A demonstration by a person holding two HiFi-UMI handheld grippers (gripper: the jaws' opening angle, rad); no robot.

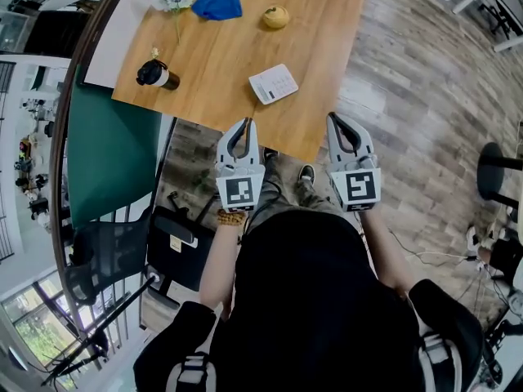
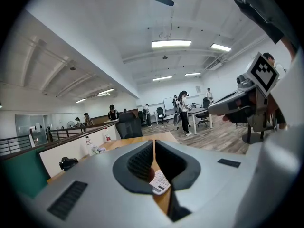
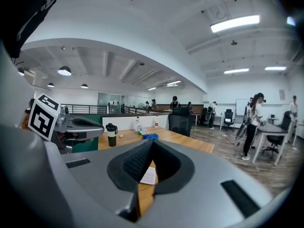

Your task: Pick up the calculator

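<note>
The calculator [image 1: 273, 83] lies flat on the wooden table [image 1: 221, 51], near its near edge, with bare wood all round it. It sits ahead of the two grippers, a little closer to the left one, and neither touches it.

The left gripper [image 1: 243, 122] reaches just over the near edge and points at the calculator. Its fingers are pressed together at the tips with nothing between them. In its own view the white keypad shows through the hollow below the closed tips, lying on the table beyond and not in the grip.

The right gripper [image 1: 334, 118] is held beside the left, near the table's near right corner. Its fingers are closed tip to tip too, and empty. Its own view shows the calculator's white corner on the wood past the pads.

Farther back on the table stand a dark mug [image 1: 157, 73] on the left, a blue cloth [image 1: 217, 2], a small yellow ball [image 1: 275, 16] and a sprig of flowers [image 1: 176, 0], all well apart from the calculator. A green partition [image 1: 106, 149] runs along the table's left side.
</note>
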